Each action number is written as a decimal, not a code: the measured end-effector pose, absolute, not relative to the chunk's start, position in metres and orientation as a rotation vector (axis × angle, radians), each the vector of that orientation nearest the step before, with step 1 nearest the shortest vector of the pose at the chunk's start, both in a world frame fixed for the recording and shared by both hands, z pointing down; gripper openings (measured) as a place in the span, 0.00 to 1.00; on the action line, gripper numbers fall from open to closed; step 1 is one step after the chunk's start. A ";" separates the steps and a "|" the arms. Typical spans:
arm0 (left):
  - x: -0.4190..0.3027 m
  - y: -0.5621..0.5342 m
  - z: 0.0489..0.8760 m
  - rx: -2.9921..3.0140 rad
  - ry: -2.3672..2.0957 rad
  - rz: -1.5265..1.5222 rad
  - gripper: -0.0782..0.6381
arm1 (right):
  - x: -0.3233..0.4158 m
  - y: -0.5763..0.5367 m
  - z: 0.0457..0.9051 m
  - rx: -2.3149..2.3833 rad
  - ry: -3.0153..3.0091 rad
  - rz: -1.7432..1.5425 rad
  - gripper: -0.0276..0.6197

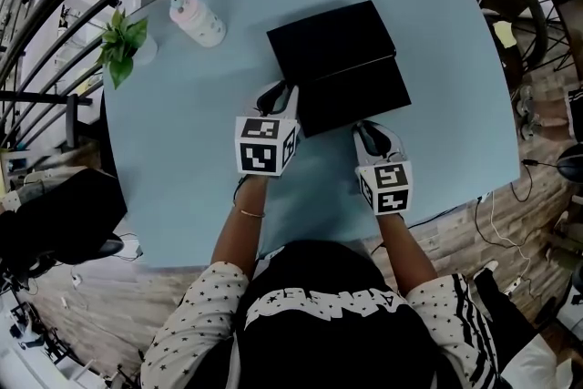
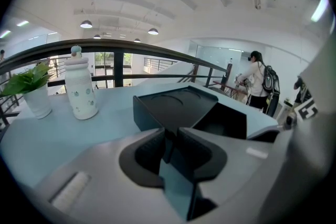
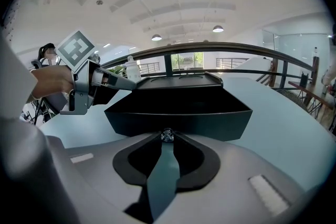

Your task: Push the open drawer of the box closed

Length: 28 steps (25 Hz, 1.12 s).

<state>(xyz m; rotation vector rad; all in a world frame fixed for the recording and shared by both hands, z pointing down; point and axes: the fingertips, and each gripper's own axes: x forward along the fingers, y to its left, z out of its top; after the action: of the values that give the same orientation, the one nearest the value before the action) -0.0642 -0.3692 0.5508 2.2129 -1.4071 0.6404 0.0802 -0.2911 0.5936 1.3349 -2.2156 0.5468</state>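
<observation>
a pale blue table (image 1: 182,150) fills most of what we see from the head view. near its middle, a little to the far side, sits the black box (image 1: 332,36), and its drawer (image 1: 355,91) stands pulled out toward us, open on top.

our right gripper (image 3: 167,140) is at the drawer's front. its jaws are pressed together with nothing between them, and the tips are up against a small shiny knob (image 3: 167,135) on that front. we cannot tell whether they pinch it.

our left gripper (image 2: 170,139) has its jaws clenched too, and empty. its tips are at the box's near left corner, just where the drawer comes out.

well apart from the box, toward the table's far left, a white bottle (image 1: 197,20) stands upright. a small leafy plant (image 1: 121,41) in a white pot is beside it, near the edge. a dark railing (image 2: 157,48) curves behind the table. beyond it a person (image 2: 258,78) with a backpack stands in the hall.
</observation>
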 end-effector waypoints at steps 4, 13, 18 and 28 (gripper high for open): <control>-0.063 -0.369 0.550 2.212 -1.401 0.643 0.11 | 0.080 -0.293 0.593 1.333 -2.213 0.545 0.16; -0.065 -0.369 0.550 2.212 -1.402 0.642 0.11 | 0.077 -0.296 0.594 1.329 -2.209 0.550 0.16; -0.063 -0.369 0.551 2.210 -1.405 0.643 0.11 | 0.079 -0.297 0.594 1.330 -2.207 0.551 0.16; -0.064 -0.369 0.550 2.210 -1.402 0.642 0.11 | 0.077 -0.301 0.594 1.331 -2.197 0.554 0.16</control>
<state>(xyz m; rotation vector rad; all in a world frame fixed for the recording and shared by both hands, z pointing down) -0.0643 -0.3686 0.5501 2.2103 -1.4015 0.6424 0.0765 -0.3008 0.5939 1.3312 -2.1970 0.5536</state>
